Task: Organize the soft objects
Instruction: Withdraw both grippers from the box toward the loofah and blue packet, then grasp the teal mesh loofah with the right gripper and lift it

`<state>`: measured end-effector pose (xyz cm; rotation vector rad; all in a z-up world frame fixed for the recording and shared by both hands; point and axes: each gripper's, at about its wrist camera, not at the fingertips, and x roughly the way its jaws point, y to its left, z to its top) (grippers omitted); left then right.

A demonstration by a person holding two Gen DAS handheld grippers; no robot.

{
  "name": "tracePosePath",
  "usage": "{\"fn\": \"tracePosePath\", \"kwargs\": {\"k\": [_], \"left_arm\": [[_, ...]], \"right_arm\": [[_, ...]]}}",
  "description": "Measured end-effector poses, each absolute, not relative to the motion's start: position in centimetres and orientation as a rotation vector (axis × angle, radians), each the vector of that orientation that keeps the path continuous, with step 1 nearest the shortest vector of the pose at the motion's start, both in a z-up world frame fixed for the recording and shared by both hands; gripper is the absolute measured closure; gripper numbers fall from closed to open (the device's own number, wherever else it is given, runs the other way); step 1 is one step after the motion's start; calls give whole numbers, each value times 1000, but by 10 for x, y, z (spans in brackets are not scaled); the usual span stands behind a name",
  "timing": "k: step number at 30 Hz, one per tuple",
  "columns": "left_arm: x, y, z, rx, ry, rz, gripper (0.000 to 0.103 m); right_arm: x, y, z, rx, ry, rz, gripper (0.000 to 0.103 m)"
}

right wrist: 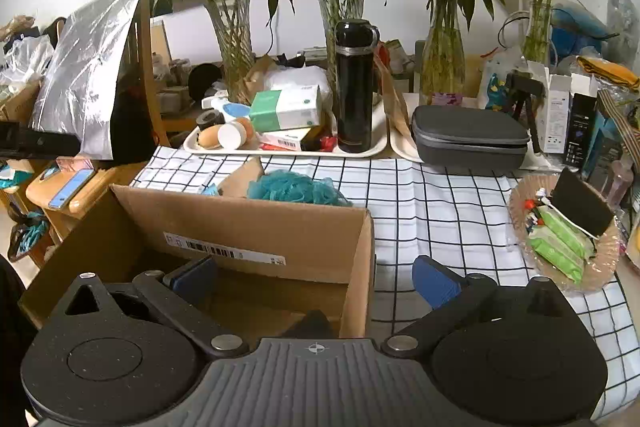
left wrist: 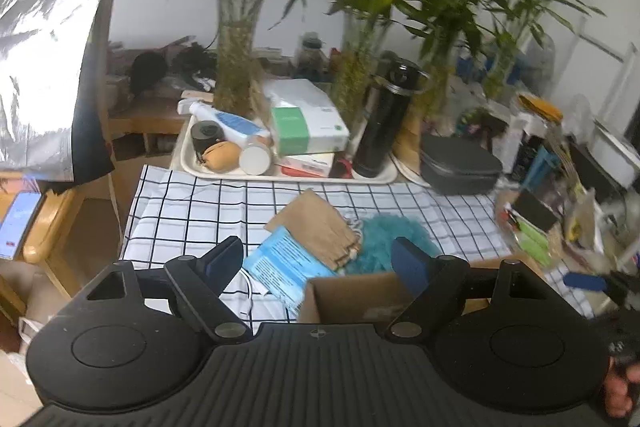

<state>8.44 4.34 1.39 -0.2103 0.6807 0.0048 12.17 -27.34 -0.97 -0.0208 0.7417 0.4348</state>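
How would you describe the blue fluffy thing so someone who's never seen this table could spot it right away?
Find the checked tablecloth, then the open cardboard box at its near edge. Just behind the box's far wall lies the teal bath pouf, beside a brown paper bag and a light blue packet. It is the only frilly, puffy mesh ball; its neighbours are flat.

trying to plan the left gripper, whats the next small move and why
Probably ease the left gripper forward and down onto the blue packet. Its jaws stand open with nothing between them, and the packet lies just ahead on the checked cloth, beside the open box, nearest of the loose soft things.
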Motion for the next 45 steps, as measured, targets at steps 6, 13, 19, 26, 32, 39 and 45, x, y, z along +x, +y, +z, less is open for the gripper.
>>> {"fn": "tracePosePath", "kwargs": {"k": [6,13,19,26,32,39,45], "left_arm": [[100,51,0,-195,675,-4,22],[113,65,-24,-230,640,9,22],[122,73,-34,-234,619,-6,22],[134,76,-41,-236,630,-21,22],[147,83,-47,-278,633,-53,22],[158,89,-50,-291,640,-41,22],[163,93,-51,-287,648,-27,22]], "right_arm": [[130,-273,-8,10,740,441,0],[146,-271,-8,-30,718,422,0],[170,-275,-10,-39,715,426,0],[203,-283,-11,-20,726,454,0],[231,-286,-14,-9,747,482,0],[256,-274,-36,-41,831,527,0],[273,-268,-42,-66,843,579,0]]}}
